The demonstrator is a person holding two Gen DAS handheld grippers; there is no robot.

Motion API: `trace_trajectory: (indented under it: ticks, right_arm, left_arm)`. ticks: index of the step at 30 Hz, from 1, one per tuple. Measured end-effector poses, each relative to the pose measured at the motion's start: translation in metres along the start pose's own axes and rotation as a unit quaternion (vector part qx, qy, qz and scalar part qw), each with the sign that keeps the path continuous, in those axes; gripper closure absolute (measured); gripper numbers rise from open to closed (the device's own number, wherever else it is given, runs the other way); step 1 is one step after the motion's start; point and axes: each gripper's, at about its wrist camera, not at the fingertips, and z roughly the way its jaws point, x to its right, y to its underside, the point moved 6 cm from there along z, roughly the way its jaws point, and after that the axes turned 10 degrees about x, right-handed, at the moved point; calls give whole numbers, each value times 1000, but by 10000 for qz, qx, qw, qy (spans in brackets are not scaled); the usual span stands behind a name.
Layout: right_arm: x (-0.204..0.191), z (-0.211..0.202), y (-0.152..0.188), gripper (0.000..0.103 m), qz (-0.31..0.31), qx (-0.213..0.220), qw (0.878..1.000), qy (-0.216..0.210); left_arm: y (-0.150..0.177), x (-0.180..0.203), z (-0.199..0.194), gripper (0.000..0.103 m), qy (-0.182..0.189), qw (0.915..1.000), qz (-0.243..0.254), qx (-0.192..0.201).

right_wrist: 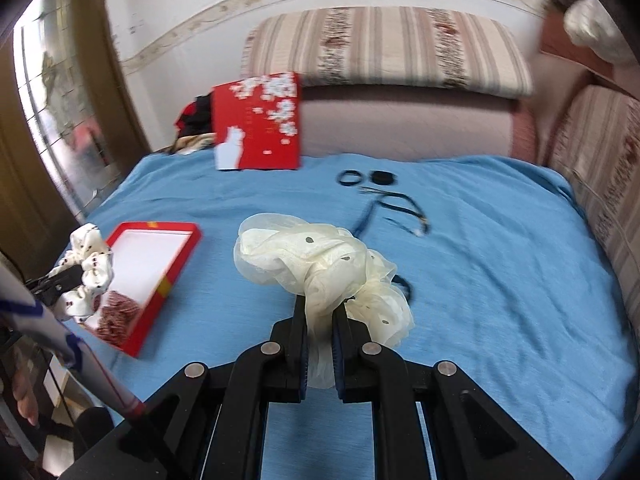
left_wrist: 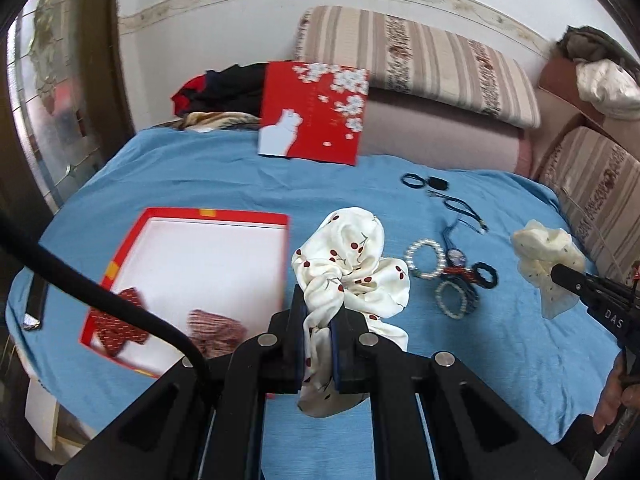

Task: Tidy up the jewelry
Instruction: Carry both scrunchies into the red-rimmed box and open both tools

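Left gripper [left_wrist: 318, 336]: fingers clenched on one white cherry-print scrunchie [left_wrist: 352, 268], which is lifted clear of the blue cloth [left_wrist: 200, 176] covering the surface; part of it hangs below the fingers. A black cable [left_wrist: 120, 300] crosses the near left of this view.

Right gripper [right_wrist: 320, 344]: fingers clenched on one cream sheer dotted scrunchie [right_wrist: 316, 264], likewise raised above the cloth. A hand [left_wrist: 612, 396] shows at the near right edge of the left wrist view.

Open red box [left_wrist: 192, 276], near left, white inside. Contents: two dark red patterned fabric pieces [left_wrist: 120, 324] at its near end; the far half of the box is bare. One dark flat object [left_wrist: 36, 304] lies by the cloth's left edge; what it is cannot be told.

Open room: broad bare cloth to the near right and between the box and the loose items; the cloth's left edge drops off just beyond the box.

Middle right, a cluster touching one another: two pearl bead bracelets [left_wrist: 424, 260], one small black scrunchie [left_wrist: 486, 276], one red-and-dark beaded piece [left_wrist: 460, 272]; exact count within the tangle is uncertain.

Farther right: one dark cord necklace [left_wrist: 460, 204], then two black hair ties [left_wrist: 414, 180] and one small dark item [left_wrist: 438, 184] just beside them.

Far edge: one red box lid [left_wrist: 316, 116] with white blossoms, propped tilted against a striped sofa [left_wrist: 420, 60]. One heap of dark and red clothing [left_wrist: 224, 88] to its left.
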Motion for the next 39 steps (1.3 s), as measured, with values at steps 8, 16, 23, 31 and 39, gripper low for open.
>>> trace_trajectory:
  ticks: [8, 16, 23, 31, 39]
  right_arm:
    - [-89, 26, -8, 93, -444, -125, 9970, -614]
    - [-182, 59, -10, 92, -915, -255, 9890, -1133]
    - [-244, 108, -7, 92, -885, -670, 9821, -1522]
    - [-296, 185, 7, 92, -948, -1165, 9760, -1578]
    - [-306, 239, 16, 92, -1039, -1389, 9756, -1343]
  left_arm:
    - [-2, -70, 3, 94, -544, 9985, -97, -3]
    - [-9, -140, 20, 94, -999, 9948, -206, 1]
    - [-12, -196, 69, 94, -1221, 9912, -432, -271]
    - [-7, -246, 141, 94, -1264, 9862, -747, -760]
    - [-5, -265, 194, 93, -1246, 9839, -763, -1029]
